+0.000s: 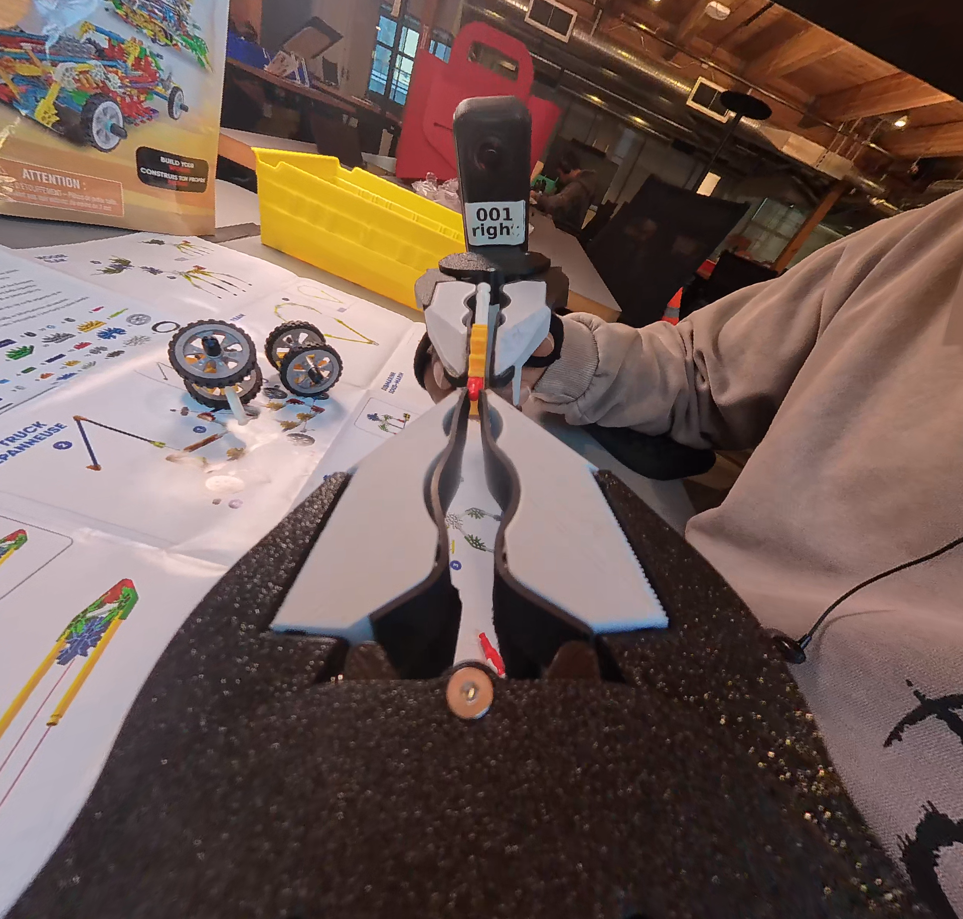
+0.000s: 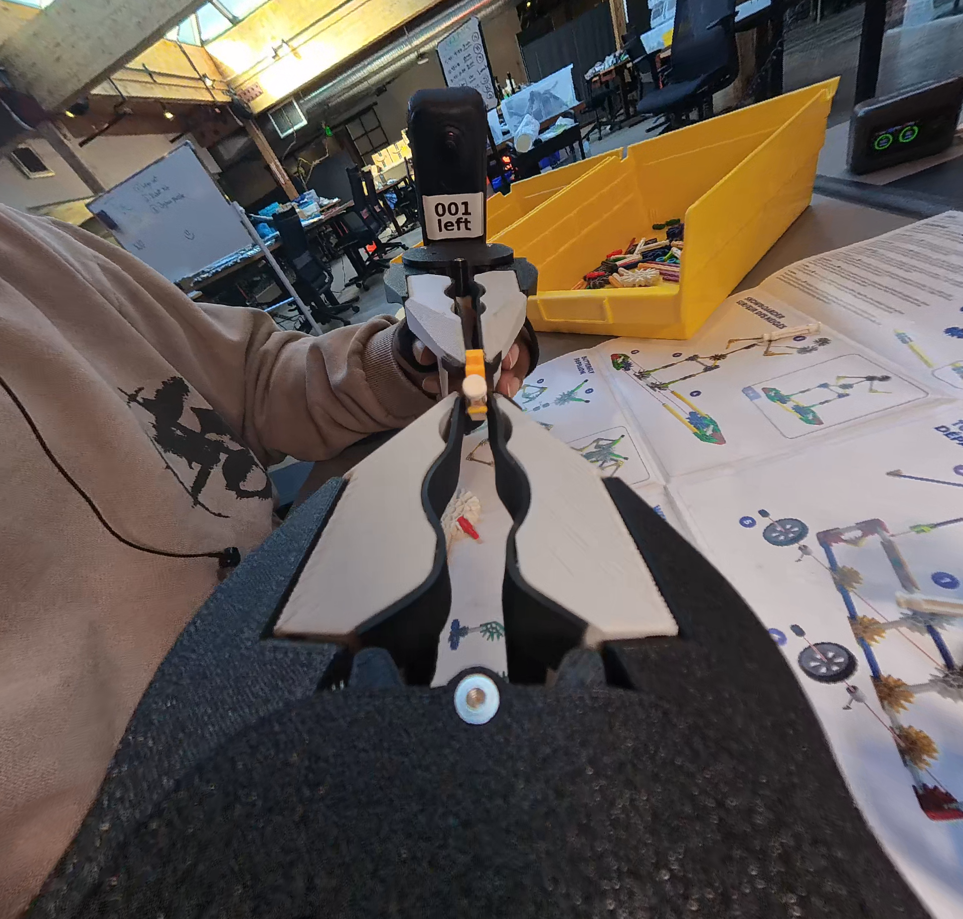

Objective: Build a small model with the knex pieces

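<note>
Both grippers meet tip to tip. The left gripper [image 1: 473,399] pinches a red piece [image 1: 473,386]; the right gripper [image 2: 475,398] pinches a white rod [image 2: 474,387] in a yellow piece [image 2: 475,367].

Left gripper [image 1: 471,399]: jaws nearly closed, tips pinching, pointed at the opposite tool. Right gripper [image 2: 475,399]: jaws likewise nearly closed, facing it tip to tip above the table.

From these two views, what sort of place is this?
Probably a shared workshop or lab in a converted loft: exposed wooden ceiling beams, long worktables with office chairs and a whiteboard behind. The near table is a toy-building station, with an instruction sheet and a yellow parts bin.
</note>
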Available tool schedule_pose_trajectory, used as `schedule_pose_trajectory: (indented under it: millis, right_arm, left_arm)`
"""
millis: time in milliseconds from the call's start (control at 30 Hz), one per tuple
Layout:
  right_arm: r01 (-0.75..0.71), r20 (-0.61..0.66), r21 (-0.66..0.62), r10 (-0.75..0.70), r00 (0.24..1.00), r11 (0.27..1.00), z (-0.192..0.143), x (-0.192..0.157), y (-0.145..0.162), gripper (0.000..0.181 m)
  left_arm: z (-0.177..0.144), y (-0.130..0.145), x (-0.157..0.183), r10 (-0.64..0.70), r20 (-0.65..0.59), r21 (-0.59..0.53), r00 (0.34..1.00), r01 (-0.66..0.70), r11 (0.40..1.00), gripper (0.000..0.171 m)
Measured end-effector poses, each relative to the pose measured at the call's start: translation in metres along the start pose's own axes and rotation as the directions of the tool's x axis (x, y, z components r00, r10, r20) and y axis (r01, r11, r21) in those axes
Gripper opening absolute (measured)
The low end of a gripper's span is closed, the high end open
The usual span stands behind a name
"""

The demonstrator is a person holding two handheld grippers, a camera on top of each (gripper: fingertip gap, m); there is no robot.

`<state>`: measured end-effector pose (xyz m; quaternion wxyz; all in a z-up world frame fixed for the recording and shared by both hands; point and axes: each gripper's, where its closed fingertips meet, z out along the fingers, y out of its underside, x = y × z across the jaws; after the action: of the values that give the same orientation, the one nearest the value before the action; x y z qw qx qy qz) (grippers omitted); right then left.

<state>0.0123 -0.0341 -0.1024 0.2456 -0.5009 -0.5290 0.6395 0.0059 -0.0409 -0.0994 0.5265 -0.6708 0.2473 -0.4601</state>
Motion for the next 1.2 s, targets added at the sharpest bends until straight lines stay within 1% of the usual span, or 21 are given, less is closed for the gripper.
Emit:
schedule_pose_trajectory:
  millis: [33,100,167,333,467,567,633,667,700,767,800,833,867,900,967,1033,1067,1100,1133,1200]
  right_arm:
    - [0.011,0.003,0.006,-0.011,1.0,1.0,0.0,-0.002,-0.001,0.009]
    - [0.044,-0.006,-0.01,-0.044,0.999,0.999,0.001,-0.002,0.001,0.004]
    - [0.067,-0.007,-0.012,-0.067,0.998,0.998,0.0,-0.003,0.0,0.004]
    - [0.0,0.038,-0.041,0.001,0.999,0.999,0.0,-0.005,0.005,0.004]
    - [-0.05,0.047,-0.089,0.055,0.997,0.995,0.003,-0.004,0.014,0.004]
    - [-0.072,-0.007,-0.099,0.071,0.997,0.993,0.003,0.006,0.018,0.004]
    - [-0.087,-0.06,-0.097,0.082,0.995,0.991,0.003,0.015,0.019,0.004]
    - [-0.092,-0.093,-0.105,0.083,0.992,0.99,0.003,0.02,0.022,0.004]
    - [-0.097,-0.133,-0.111,0.082,0.988,0.989,0.003,0.027,0.024,0.004]
    - [-0.126,-0.185,-0.102,0.106,0.977,0.987,0.004,0.035,0.027,0.003]
    - [-0.159,-0.213,-0.094,0.137,0.967,0.983,0.005,0.04,0.029,0.003]
    - [-0.157,-0.235,-0.108,0.128,0.964,0.982,0.005,0.043,0.033,0.003]
    - [-0.173,-0.247,-0.114,0.14,0.959,0.978,0.006,0.046,0.036,0.003]
    - [-0.183,-0.248,-0.107,0.152,0.957,0.977,0.005,0.046,0.034,0.003]
    - [-0.174,-0.244,-0.114,0.142,0.959,0.978,0.004,0.047,0.032,0.003]
    - [-0.174,-0.238,-0.135,0.139,0.961,0.975,0.002,0.048,0.033,0.003]
    - [-0.177,-0.214,-0.164,0.14,0.967,0.971,0.0,0.045,0.036,0.004]
    - [-0.177,-0.192,-0.22,0.135,0.972,0.959,-0.002,0.041,0.041,0.004]
    - [-0.167,-0.177,-0.304,0.117,0.977,0.938,-0.006,0.037,0.051,0.004]
    - [-0.137,-0.137,-0.487,0.08,0.987,0.863,-0.015,0.029,0.076,0.004]
  left_arm:
    - [0.001,0.001,0.0,0.006,0.006,-0.006,1.0,-0.006,1.0,0.001]
    - [0.003,0.001,0.002,0.006,0.003,-0.004,1.0,-0.006,1.0,0.001]
    - [0.003,0.0,0.004,0.002,-0.003,0.002,1.0,-0.002,1.0,0.001]
    - [0.005,0.004,0.007,-0.027,-0.036,-0.007,0.999,0.027,1.0,0.002]
    - [0.006,0.008,0.006,-0.033,-0.029,-0.025,0.999,0.032,0.999,0.002]
    - [0.006,0.012,-0.003,-0.055,0.029,-0.052,0.998,0.057,0.997,0.001]
    - [0.007,0.014,-0.013,-0.076,0.096,-0.054,0.992,0.081,0.995,0.0]
    - [0.007,0.017,-0.018,-0.063,0.142,-0.068,0.988,0.073,0.995,0.001]
    - [0.007,0.02,-0.025,-0.015,0.202,-0.094,0.979,0.034,0.995,0.001]
    - [0.008,0.028,-0.034,0.124,0.302,-0.181,0.945,-0.071,0.981,0.0]
    - [0.009,0.032,-0.039,0.204,0.353,-0.233,0.913,-0.126,0.964,0.0]
    - [0.009,0.037,-0.043,0.3,0.385,-0.302,0.873,-0.188,0.934,0.0]
    - [0.009,0.038,-0.046,0.356,0.403,-0.343,0.843,-0.222,0.913,0.0]
    - [0.009,0.037,-0.047,0.357,0.41,-0.339,0.839,-0.222,0.914,0.0]
    - [0.01,0.035,-0.046,0.263,0.385,-0.283,0.885,-0.158,0.946,0.0]
    - [0.008,0.036,-0.048,0.12,0.339,-0.221,0.933,-0.045,0.974,0.0]
    - [0.006,0.032,-0.046,0.062,0.309,-0.176,0.949,-0.007,0.984,0.0]
    - [0.003,0.028,-0.044,0.022,0.279,-0.138,0.96,0.018,0.99,0.005]
    - [0.0,0.025,-0.043,0.001,0.255,-0.121,0.967,0.031,0.992,0.01]
    - [0.001,0.032,-0.033,-0.007,0.177,-0.163,0.984,0.037,0.986,0.012]
